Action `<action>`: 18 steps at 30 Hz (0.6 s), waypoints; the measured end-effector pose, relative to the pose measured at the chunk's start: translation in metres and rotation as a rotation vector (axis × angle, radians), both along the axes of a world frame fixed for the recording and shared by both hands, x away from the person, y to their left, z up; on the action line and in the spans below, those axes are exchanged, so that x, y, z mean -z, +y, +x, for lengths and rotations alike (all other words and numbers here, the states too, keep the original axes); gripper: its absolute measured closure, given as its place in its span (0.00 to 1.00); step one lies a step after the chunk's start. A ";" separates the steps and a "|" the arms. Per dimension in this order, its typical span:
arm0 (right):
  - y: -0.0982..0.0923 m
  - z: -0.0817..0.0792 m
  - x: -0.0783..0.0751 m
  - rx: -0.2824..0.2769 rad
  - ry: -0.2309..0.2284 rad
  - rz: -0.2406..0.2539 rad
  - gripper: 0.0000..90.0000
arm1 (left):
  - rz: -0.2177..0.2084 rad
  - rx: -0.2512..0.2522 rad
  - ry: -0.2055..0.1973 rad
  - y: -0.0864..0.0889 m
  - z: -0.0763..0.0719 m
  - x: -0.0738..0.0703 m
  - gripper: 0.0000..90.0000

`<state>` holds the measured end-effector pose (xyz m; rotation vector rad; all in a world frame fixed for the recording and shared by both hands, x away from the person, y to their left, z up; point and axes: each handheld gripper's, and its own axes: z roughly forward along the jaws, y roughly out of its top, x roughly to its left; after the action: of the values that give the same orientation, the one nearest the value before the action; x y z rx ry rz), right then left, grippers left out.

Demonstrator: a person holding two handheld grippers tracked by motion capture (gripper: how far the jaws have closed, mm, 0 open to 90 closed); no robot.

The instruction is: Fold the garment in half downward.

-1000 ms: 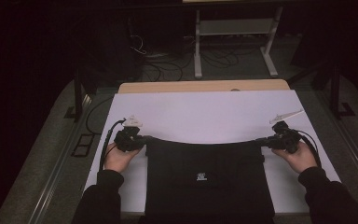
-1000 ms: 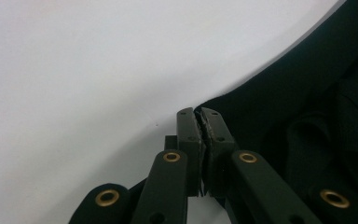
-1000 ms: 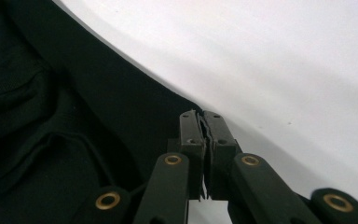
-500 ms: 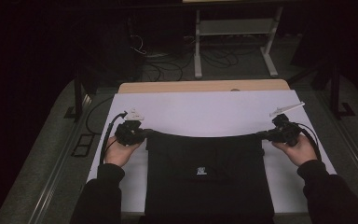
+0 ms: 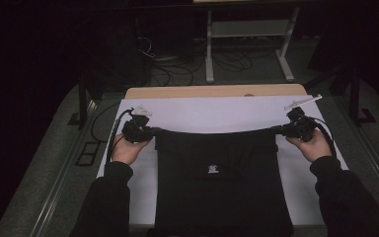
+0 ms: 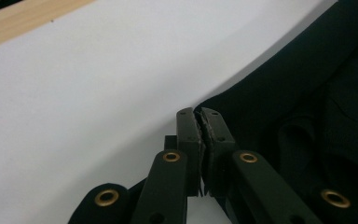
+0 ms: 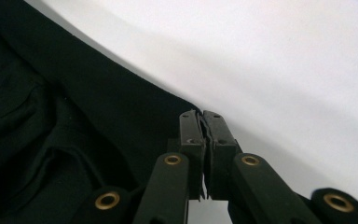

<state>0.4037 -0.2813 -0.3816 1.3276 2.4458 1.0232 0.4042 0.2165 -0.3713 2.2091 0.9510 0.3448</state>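
- High view: the left hand-held gripper [image 5: 150,132] is clamped on the far left corner of a black garment [image 5: 222,182], and the right hand-held gripper [image 5: 279,131] is clamped on the far right corner of the same garment.
- Left gripper view: the left hand-held gripper [image 6: 199,116] has its jaws pressed together with black cloth pinched between the pads; the garment [image 6: 317,107] runs off to the right of the jaws.
- Right gripper view: the right hand-held gripper [image 7: 202,116] is likewise closed tight on the cloth edge, with the garment [image 7: 65,121] spreading away to the left of the jaws.
- High view: the garment's far edge is stretched between the two grippers and sags slightly in the middle; the rest of the garment lies on the white sheet [image 5: 217,113] toward the person, with a small white logo [image 5: 213,169] near its centre.
- The near end of the garment is cut off by the bottom edge of the high view, and its folds are hard to make out because the cloth is so dark.
- The person's left hand [image 5: 126,150] and right hand [image 5: 312,145] come out of dark sleeves on either side of the garment.
- The white sheet covers the counter [image 5: 212,91], whose wooden edge shows beyond the garment.
- Beyond the counter the room is dim, with cables [image 5: 177,74] on the floor and a white table frame [image 5: 249,42].
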 end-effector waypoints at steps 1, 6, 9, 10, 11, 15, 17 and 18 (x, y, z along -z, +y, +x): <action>0.000 0.001 -0.001 0.003 -0.001 0.001 0.96 | -0.003 -0.001 0.000 0.000 0.002 -0.002 0.95; 0.000 0.007 -0.007 0.008 -0.005 -0.003 0.96 | 0.008 -0.009 0.000 -0.005 0.012 -0.010 0.95; -0.002 0.012 -0.009 0.023 -0.005 -0.005 0.96 | -0.008 -0.016 -0.002 -0.008 0.019 -0.015 0.95; -0.003 0.013 -0.010 0.027 -0.004 -0.003 0.96 | -0.012 -0.018 -0.004 -0.009 0.022 -0.017 0.95; -0.004 0.015 -0.011 0.034 -0.003 -0.002 0.96 | -0.003 -0.018 -0.004 -0.011 0.024 -0.018 0.95; -0.007 0.021 -0.013 0.051 -0.012 0.014 0.96 | -0.009 -0.026 -0.014 -0.014 0.030 -0.023 0.95; -0.007 0.024 -0.014 0.053 -0.013 0.017 0.96 | -0.009 -0.031 -0.011 -0.014 0.032 -0.024 0.95; -0.008 0.025 -0.014 0.053 -0.014 0.016 0.96 | -0.007 -0.035 -0.012 -0.015 0.034 -0.025 0.95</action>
<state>0.4288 -0.2889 -0.3679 1.3779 2.3839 1.0378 0.4381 0.2017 -0.3467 2.1838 0.9836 0.3693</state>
